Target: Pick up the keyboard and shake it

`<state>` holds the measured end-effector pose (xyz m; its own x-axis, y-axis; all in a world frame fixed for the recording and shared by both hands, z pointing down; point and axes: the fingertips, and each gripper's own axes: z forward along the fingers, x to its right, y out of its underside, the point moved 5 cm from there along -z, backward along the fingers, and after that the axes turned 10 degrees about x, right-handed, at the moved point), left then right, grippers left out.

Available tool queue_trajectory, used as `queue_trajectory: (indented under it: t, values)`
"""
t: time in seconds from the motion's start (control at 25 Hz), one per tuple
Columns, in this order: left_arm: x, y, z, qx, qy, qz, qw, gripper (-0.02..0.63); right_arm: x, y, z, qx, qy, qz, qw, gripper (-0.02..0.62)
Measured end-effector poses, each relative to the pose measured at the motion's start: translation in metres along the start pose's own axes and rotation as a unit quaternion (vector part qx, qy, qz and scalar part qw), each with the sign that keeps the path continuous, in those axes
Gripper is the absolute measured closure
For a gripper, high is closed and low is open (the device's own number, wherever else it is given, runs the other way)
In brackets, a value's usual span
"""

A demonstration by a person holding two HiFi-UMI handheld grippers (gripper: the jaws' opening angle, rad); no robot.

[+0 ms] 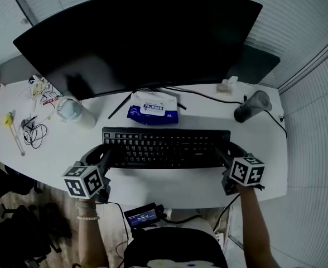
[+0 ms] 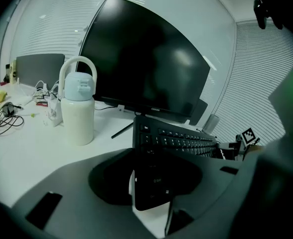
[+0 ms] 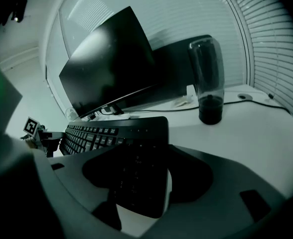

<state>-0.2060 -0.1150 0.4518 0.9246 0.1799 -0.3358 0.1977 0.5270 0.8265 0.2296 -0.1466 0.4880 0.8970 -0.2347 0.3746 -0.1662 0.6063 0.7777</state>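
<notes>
1. The white curved worktop carries everything. A wide black curved monitor stands across its back.
2. The long flat black keyboard lies in front of the monitor, near the worktop's front edge. Its long axis runs left to right, straight from one claw to the other. Whether it has left the surface I cannot tell.
3. The left claw is at the keyboard's left end. Its jaws stand wide and the end of the keyboard fills the gap between them, so I judge it clamped there rather than merely straddled.
4. The right claw does the same at the number-pad end, with its jaws wide and closed on the keyboard.
5. Neither hand is nearer — each claw has its own end. The lift probably calls for both to rise together and level, or the keyboard may twist in the pads.
6. A blue-and-white pack of wipes, a white bottle with a pale lid and a dark tumbler stand behind the keyboard — the wipes closest.
</notes>
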Motion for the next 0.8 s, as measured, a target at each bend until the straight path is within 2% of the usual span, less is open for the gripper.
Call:
queue_trajectory:
  t: [0.2,0.44,0.64,0.8]
  values:
    - [0.009,-0.019,-0.004,0.045,0.012,0.022,0.9987,0.443,-0.010,-0.033,-0.018,0.070,0.000,-0.052,0.996,0.307]
    - [0.021,-0.044,-0.013,0.102,0.025,0.052,0.9932,0.453,-0.026,-0.067,-0.040,0.142,0.005,-0.099,0.985,0.307]
    - [0.033,-0.071,-0.028,0.159,0.039,0.086,0.9828,0.453,-0.044,-0.099,-0.066,0.213,0.010,-0.145,0.966,0.307]
    - [0.044,-0.091,-0.044,0.211,0.043,0.122,0.9689,0.453,-0.058,-0.122,-0.088,0.273,0.009,-0.180,0.945,0.308]
